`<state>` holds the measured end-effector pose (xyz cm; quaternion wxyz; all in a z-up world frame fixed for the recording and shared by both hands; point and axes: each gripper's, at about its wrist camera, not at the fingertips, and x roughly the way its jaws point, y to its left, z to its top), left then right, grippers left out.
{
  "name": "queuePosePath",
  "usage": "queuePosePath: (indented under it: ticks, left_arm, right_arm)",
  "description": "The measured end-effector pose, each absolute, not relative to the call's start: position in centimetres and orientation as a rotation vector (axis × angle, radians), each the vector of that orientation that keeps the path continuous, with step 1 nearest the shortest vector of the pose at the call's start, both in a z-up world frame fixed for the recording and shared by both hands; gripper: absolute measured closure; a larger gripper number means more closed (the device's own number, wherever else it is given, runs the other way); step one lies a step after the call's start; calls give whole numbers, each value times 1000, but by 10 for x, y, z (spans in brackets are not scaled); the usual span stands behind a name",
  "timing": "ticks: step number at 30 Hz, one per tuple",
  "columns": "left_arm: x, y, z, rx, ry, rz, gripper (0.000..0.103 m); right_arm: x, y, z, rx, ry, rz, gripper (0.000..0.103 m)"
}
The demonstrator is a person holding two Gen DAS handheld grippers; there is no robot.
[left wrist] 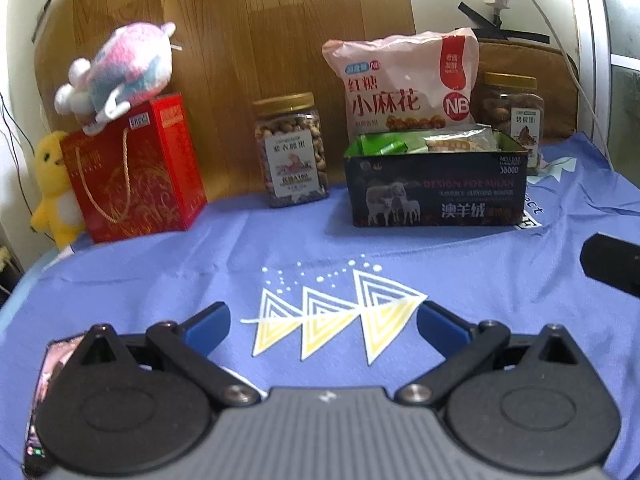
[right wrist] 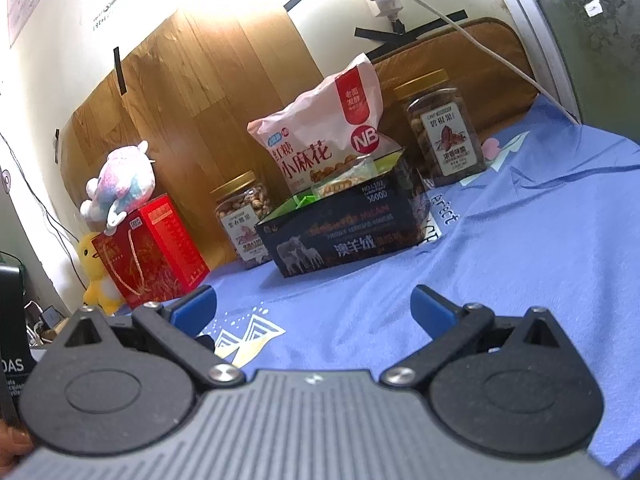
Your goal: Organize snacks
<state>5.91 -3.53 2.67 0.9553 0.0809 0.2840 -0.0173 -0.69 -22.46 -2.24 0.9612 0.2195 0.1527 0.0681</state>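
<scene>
A dark tin box [left wrist: 436, 190] [right wrist: 344, 236] printed with sheep stands on the blue cloth, holding green and pale snack packets [left wrist: 420, 142]. A pink snack bag [left wrist: 404, 80] [right wrist: 324, 136] leans upright behind it. One jar of nuts [left wrist: 291, 150] [right wrist: 242, 218] stands left of the box, another jar [left wrist: 512, 114] [right wrist: 444, 128] at its right rear. My left gripper [left wrist: 323, 324] is open over the cloth, well short of the box, nothing between its fingers. My right gripper [right wrist: 313, 306] is open too, empty, low over the cloth.
A red gift box [left wrist: 136, 172] [right wrist: 154, 248] carries a pink plush toy [left wrist: 120, 68] [right wrist: 120, 184]; a yellow plush [left wrist: 54, 188] [right wrist: 96, 276] sits beside it. A wooden board [left wrist: 248, 40] backs the table. A phone [left wrist: 40, 400] lies at the left edge. Cables hang at right.
</scene>
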Motion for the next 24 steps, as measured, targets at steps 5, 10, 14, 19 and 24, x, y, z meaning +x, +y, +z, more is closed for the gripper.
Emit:
queuePosePath:
  ticks: [5,10,14,19,24]
  left_arm:
    - [56,-37,30,181,555,-24,0]
    - [54,-38,32,185,550,-23,0]
    - [51,-40,32,196,541,-17,0]
    - [50,-41,33,211,530,-8,0]
    - [47,-43,35,239,492,11,0]
  right_arm:
    - [-10,-225,-21,444,290,126,0]
    - [-12,-226,-20,444,277,113,0]
    - [-12,-227,-19,446,281,107,0]
    - [-13,-227,-19,449,278,102,0]
    - [-15,-227,-19,449,271,98,0]
